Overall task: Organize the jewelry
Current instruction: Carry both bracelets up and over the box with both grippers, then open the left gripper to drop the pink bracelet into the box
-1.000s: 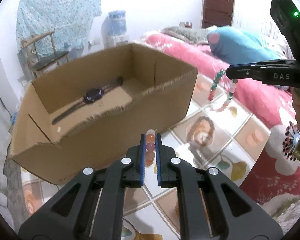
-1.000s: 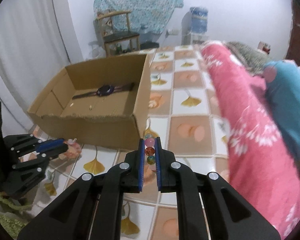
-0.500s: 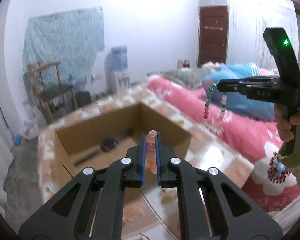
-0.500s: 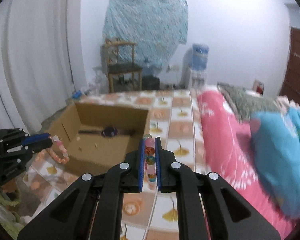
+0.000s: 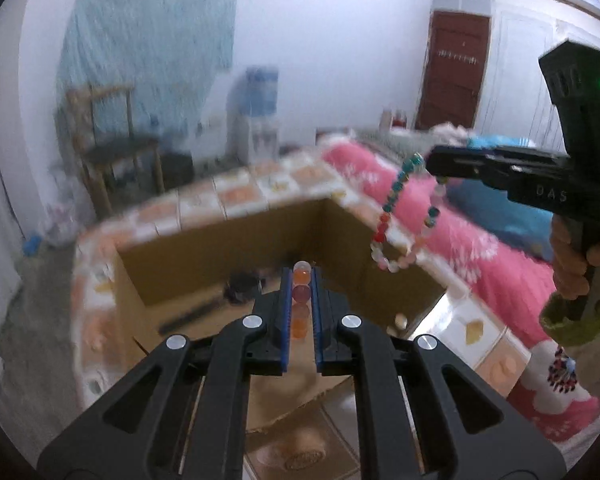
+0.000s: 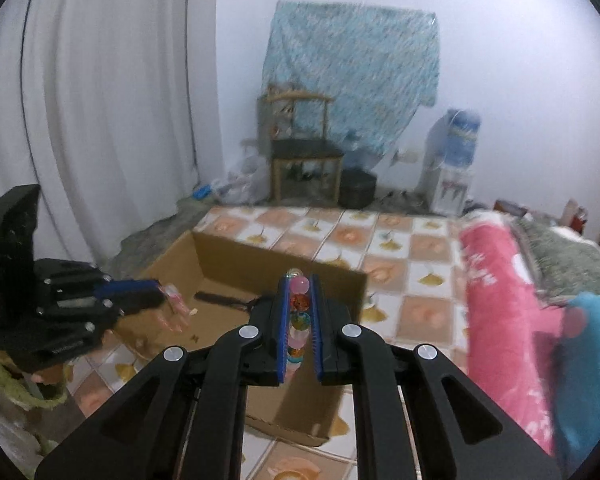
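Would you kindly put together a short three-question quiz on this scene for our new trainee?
1. True or false: the left gripper is shut on an orange bead bracelet.
2. What dark item lies inside the cardboard box?
A. a watch
B. a spoon
C. a phone
3. Fill in: the multicoloured bead bracelet hangs from the ____ gripper.

Key
1. True; beads sit between its closed blue pads.
2. A; the watch rests on the box floor.
3. right; in the left wrist view the bracelet dangles in the air, above the box's far corner.
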